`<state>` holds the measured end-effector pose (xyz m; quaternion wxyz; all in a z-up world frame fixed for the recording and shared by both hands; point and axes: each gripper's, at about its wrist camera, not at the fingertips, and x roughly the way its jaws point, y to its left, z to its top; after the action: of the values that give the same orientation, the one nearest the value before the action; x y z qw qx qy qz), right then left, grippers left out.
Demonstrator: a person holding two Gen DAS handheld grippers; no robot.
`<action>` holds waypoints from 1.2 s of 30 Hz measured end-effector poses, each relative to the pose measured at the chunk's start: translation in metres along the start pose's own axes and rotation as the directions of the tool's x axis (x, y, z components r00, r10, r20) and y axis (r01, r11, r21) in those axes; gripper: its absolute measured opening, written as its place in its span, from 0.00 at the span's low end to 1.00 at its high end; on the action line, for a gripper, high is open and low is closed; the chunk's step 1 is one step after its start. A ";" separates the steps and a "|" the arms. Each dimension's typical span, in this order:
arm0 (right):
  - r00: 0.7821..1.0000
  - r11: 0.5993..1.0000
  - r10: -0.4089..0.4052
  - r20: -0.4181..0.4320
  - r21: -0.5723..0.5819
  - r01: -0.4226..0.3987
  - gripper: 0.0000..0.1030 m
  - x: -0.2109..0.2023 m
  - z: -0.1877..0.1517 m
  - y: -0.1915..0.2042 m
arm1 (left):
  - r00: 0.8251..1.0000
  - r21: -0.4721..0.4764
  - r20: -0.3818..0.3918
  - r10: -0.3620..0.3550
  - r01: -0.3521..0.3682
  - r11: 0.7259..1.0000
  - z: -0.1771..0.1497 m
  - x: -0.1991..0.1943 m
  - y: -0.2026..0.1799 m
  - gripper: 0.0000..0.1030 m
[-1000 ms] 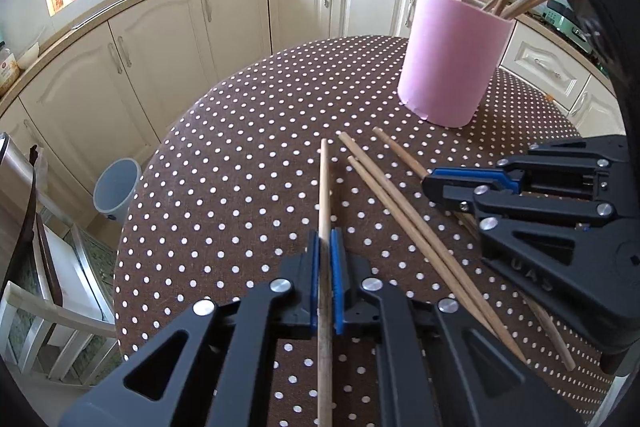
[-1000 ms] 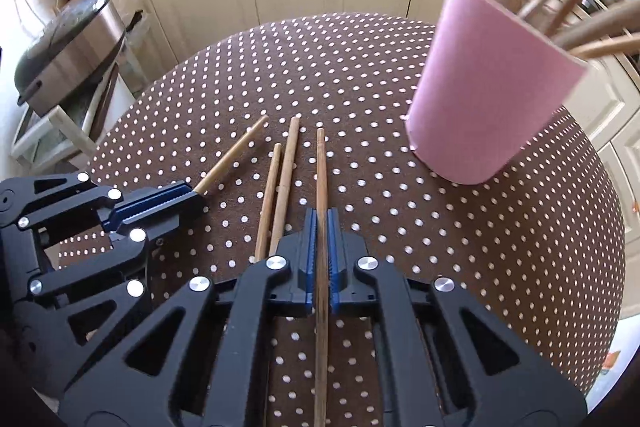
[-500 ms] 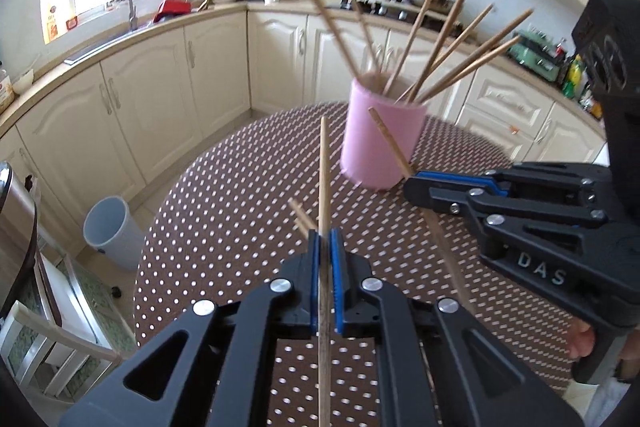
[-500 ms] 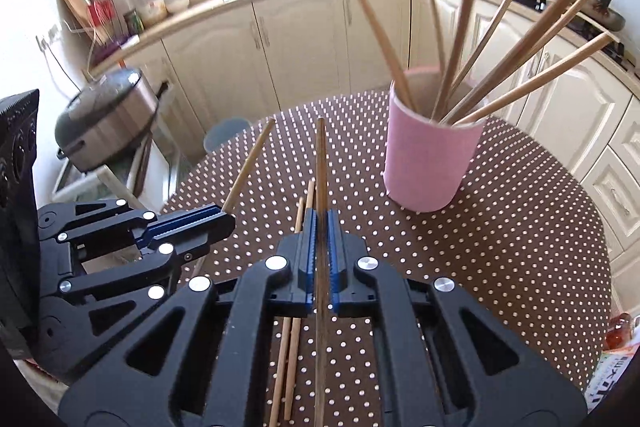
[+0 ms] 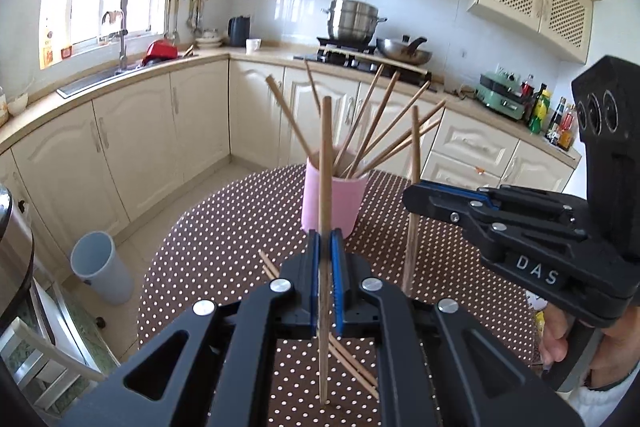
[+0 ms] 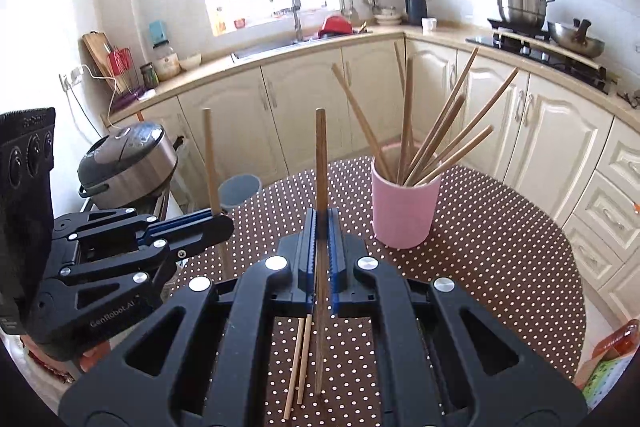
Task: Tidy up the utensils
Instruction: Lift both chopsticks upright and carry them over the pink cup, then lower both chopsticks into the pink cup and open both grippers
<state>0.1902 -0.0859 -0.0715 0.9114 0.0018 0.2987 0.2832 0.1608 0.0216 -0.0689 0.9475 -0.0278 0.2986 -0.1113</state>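
Note:
My left gripper (image 5: 325,239) is shut on a wooden chopstick (image 5: 326,167) that stands upright in front of the pink cup (image 5: 334,203). In the same view my right gripper (image 5: 416,193) comes in from the right, shut on a second upright chopstick (image 5: 414,155). In the right wrist view, the right gripper (image 6: 321,217) clamps its chopstick (image 6: 321,163), and the left gripper (image 6: 224,223) holds its own chopstick (image 6: 210,163) at the left. The pink cup (image 6: 404,215) holds several chopsticks. Two loose chopsticks (image 6: 300,359) lie on the dotted table (image 6: 500,247) below the grippers.
A round table with a brown polka-dot cloth (image 5: 224,239) stands amid cream kitchen cabinets. A pale bin (image 5: 100,267) is on the floor at the left, a rice cooker (image 6: 128,163) beside it. A colourful packet (image 6: 612,359) lies at the table's right edge.
Both grippers have risen off the table, each carrying a chopstick, and tilted upward. The cup now looks farther and lower, and two chopsticks stay on the cloth.

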 end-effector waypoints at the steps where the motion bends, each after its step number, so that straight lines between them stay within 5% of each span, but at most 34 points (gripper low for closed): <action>1: 1.000 1.000 -0.002 0.011 -0.003 0.002 0.06 -0.004 0.001 0.000 | 1.000 0.000 0.007 -0.002 0.002 1.000 0.001 -0.002 -0.002 0.06; 22: 0.994 1.000 -0.009 0.110 0.004 0.008 0.06 -0.023 0.022 -0.017 | 0.996 0.023 0.082 -0.015 0.013 1.000 0.038 0.002 -0.013 0.06; 36: 0.975 0.998 -0.046 0.219 0.054 0.035 0.06 -0.036 0.058 -0.030 | 0.979 0.000 0.202 -0.032 0.033 0.999 0.105 0.007 0.000 0.06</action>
<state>0.2128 -0.1200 -0.0094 0.9441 0.0498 0.2029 0.2550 0.2270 0.0188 0.0132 0.9709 -0.0456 0.2008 -0.1227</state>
